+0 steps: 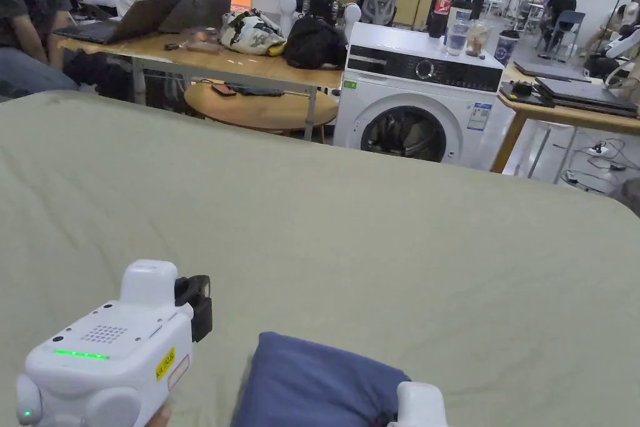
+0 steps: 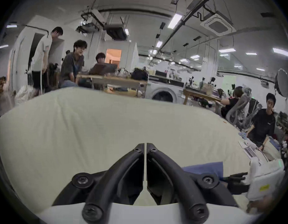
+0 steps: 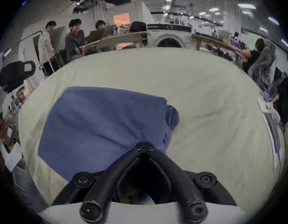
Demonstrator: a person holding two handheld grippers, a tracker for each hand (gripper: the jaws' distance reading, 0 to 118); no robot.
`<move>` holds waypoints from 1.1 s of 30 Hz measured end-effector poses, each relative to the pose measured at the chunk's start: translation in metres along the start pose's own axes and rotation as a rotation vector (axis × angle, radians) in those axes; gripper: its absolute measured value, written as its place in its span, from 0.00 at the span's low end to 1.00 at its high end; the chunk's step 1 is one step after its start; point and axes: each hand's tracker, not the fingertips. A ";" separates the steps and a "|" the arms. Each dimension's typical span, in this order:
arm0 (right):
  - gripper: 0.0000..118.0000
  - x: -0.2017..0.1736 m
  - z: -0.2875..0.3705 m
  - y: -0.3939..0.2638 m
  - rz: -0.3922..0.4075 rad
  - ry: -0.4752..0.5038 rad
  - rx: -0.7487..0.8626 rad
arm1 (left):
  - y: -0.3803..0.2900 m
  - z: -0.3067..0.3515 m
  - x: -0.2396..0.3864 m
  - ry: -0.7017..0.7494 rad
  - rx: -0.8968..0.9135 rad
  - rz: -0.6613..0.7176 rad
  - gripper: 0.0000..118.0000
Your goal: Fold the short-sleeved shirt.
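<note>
Right gripper (image 3: 144, 147) fingers pinched shut on near edge of folded blue shirt (image 3: 104, 124), probably to drag or square the bundle on green-covered table (image 3: 204, 85). Left gripper (image 2: 144, 145) just beside, fingers together, empty, clear of cloth. Beyond: washing machine (image 1: 419, 103).

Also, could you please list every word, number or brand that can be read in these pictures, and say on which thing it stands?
No text can be read here.
Yellow sticker on the white body of the left gripper: too small to read.
Red label on the dark plastic bottle: blurred.
Blue-and-white sticker on the white washing machine: too small to read.
</note>
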 end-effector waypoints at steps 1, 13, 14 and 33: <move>0.00 -0.001 0.003 0.001 0.016 -0.003 0.022 | 0.000 -0.003 -0.003 -0.019 -0.049 0.012 0.00; 0.00 0.001 0.002 0.012 0.039 0.004 -0.028 | -0.019 -0.065 -0.081 -0.424 -0.642 0.409 0.68; 0.00 0.001 0.002 0.012 0.038 0.004 -0.029 | -0.028 -0.072 -0.085 -0.462 -0.689 0.447 0.68; 0.00 0.000 0.007 0.009 0.021 0.020 -0.002 | -0.087 -0.130 -0.046 -0.706 -0.770 0.611 0.17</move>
